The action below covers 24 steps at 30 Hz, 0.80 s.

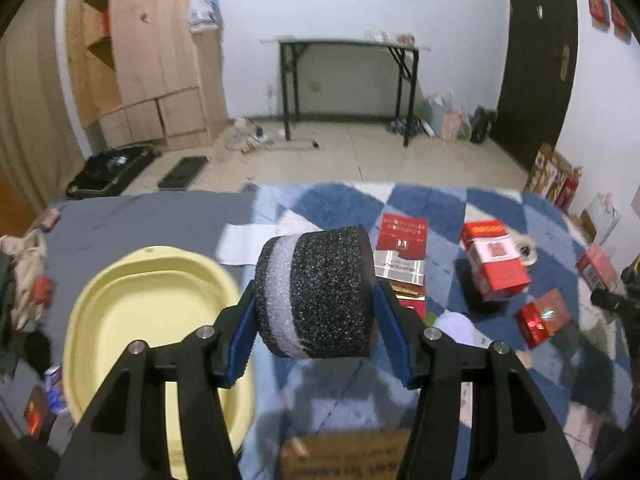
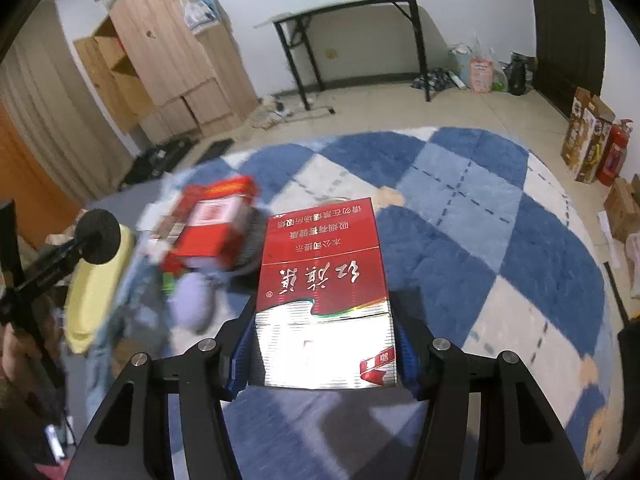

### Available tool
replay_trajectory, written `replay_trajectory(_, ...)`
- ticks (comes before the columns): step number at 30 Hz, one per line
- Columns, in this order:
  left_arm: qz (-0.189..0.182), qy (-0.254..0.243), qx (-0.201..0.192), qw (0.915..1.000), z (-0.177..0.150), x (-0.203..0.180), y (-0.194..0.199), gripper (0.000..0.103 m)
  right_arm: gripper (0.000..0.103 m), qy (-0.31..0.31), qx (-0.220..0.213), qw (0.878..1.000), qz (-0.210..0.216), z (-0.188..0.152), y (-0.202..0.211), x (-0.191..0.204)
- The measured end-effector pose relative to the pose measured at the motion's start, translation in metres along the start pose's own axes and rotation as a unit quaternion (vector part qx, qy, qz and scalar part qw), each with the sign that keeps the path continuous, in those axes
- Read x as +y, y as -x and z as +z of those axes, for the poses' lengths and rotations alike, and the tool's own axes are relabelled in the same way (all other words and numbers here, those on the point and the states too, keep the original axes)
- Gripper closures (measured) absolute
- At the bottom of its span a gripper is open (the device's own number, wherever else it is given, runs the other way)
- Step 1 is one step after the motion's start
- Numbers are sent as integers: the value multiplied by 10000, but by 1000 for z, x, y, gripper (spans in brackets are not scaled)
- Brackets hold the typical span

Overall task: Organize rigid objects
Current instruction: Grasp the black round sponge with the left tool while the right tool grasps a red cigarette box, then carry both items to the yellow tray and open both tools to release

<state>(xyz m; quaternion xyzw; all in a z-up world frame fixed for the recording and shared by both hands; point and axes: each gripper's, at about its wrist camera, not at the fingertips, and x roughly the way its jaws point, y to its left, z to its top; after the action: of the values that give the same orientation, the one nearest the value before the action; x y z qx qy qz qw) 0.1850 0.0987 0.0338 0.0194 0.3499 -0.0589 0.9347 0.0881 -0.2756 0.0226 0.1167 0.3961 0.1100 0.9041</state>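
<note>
A blue and white checked rug (image 2: 460, 208) fills the middle of both views. My left gripper (image 1: 314, 316) squeezes a black speckled foam roll (image 1: 320, 292) at centre, beside a yellow plastic tub (image 1: 120, 280). My right gripper (image 2: 324, 344) pinches a red and silver cardboard box (image 2: 324, 292), lower centre.

The left hand-held gripper (image 1: 314, 320) has matte black angular arms with triangular cutouts, round silver screw heads at the joints, and blue ribbed pads on its fingers (image 1: 244, 340). The right hand-held gripper (image 2: 324, 344) is built the same: black arms, silver screws, blue ridged pads.
</note>
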Motion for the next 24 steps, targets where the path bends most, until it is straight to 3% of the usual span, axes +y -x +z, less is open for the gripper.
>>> replay_trajectory(6,399,340,-202,9984,-6,56,63,46,45,712,-48,9964,452,-7,27,85)
replay_trajectory(11,860,661,-146,9940,-14,122,79,46,45,1264,61,9868,1015,-4,15,183)
replay_trajectory(18,1095,940,243,9892,-52,185,29,46,45,1939,589,9682,1468,-2,-68,301)
replay_trajectory(24,1168,1203,663,9836,-83,226,-27,46,46,2373,1040,9567,1328,-13,-156,340)
